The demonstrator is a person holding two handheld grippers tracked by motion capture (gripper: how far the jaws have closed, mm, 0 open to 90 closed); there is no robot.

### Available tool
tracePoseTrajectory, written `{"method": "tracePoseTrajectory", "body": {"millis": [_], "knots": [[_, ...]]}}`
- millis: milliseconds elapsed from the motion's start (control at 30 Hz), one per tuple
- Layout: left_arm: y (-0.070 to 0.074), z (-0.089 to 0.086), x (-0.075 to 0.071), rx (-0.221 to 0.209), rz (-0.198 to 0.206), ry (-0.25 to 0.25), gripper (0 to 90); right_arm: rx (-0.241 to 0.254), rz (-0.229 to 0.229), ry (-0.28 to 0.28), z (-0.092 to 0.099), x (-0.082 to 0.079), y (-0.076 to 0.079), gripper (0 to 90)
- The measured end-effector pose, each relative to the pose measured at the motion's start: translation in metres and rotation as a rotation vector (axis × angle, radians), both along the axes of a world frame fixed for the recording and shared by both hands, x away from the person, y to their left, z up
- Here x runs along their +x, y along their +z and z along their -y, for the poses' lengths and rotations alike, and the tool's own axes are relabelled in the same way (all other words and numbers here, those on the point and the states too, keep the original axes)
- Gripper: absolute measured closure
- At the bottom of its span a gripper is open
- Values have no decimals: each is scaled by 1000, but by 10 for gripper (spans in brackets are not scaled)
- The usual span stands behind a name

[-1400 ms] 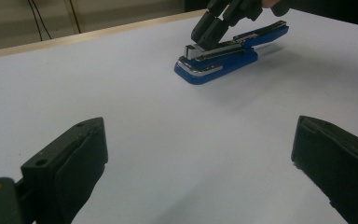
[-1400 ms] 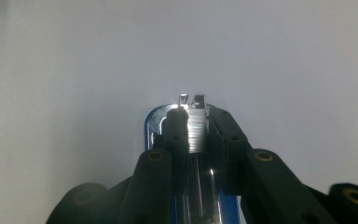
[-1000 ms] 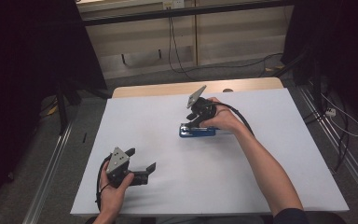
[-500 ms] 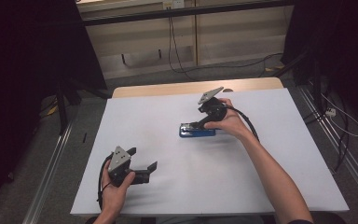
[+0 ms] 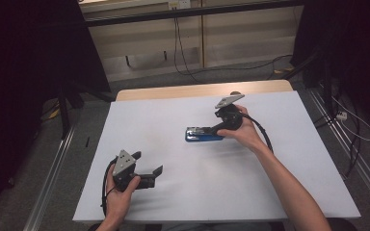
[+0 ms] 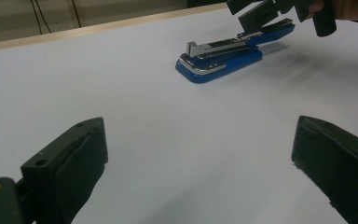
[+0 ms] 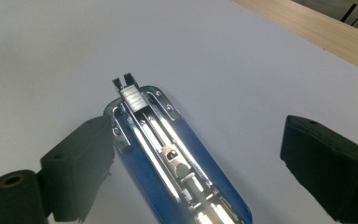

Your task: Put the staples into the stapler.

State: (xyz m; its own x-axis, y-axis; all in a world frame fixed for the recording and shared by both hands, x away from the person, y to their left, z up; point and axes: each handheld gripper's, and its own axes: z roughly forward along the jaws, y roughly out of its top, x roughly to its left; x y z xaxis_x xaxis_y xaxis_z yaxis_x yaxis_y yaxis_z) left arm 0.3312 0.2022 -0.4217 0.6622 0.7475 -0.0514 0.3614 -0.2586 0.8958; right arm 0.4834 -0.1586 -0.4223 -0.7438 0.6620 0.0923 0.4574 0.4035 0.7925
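A blue stapler (image 5: 203,134) lies on the white table (image 5: 173,110), its metal staple channel exposed on top. In the left gripper view the stapler (image 6: 223,58) sits at the far right, with the right gripper (image 6: 265,14) over its rear end. My right gripper (image 5: 218,128) hovers at that rear end; its jaws have just been opening. The stapler (image 7: 168,154) runs between the pads of the right gripper (image 7: 200,135), which stand apart from it. My left gripper (image 5: 148,163) rests open near the front left, nothing between the jaws of the left gripper (image 6: 200,154).
A wooden strip (image 5: 197,90) borders the table's far edge. Cables (image 5: 183,57) lie on the floor beyond it, and metal rails (image 5: 53,168) run along the left and right sides. Dark curtains hang at both back corners.
My right gripper has slid to the right along the stapler and its jaws have spread. The stapler stays flat on the table. My left gripper has kept still.
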Motion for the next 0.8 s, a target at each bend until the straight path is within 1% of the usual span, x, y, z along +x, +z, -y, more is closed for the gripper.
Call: {"method": "tracePoseTrajectory", "body": {"millis": [67, 167, 200, 267, 333, 400, 500, 567, 600, 667, 700, 800], "knots": [[0, 0, 1, 4, 3, -4, 36, 20, 5, -23, 3, -3, -1, 79], [-1, 1, 1, 0, 4, -6, 36, 35, 11, -53, 6, -6, -1, 68], [-1, 1, 1, -3, 5, -6, 36, 40, 18, -71, 8, -8, -1, 63], [0, 1, 1, -1, 7, -7, 36, 40, 29, -95, 10, -11, -3, 46], [0, 1, 1, 0, 7, -7, 36, 58, 29, -120, 13, -14, -3, 46], [0, 1, 1, -1, 7, -5, 36, 76, 32, -127, 16, -16, -4, 51], [0, 2, 3, -6, 11, 2, 36, 88, 51, -157, 20, -21, -4, 58], [1, 3, 3, -8, 13, 8, 36, 89, 56, -178, 22, -24, -4, 58], [1, 4, 3, -11, 14, 8, 36, 88, 71, -186, 24, -25, -4, 59], [1, 5, 3, -5, 15, 2, 36, 91, 87, -216, 27, -27, -4, 59], [1, 5, 4, -4, 18, 1, 36, 95, 88, -228, 28, -28, -3, 60], [1, 6, 5, -3, 16, -1, 36, 93, 104, -251, 30, -33, 0, 57]]}}
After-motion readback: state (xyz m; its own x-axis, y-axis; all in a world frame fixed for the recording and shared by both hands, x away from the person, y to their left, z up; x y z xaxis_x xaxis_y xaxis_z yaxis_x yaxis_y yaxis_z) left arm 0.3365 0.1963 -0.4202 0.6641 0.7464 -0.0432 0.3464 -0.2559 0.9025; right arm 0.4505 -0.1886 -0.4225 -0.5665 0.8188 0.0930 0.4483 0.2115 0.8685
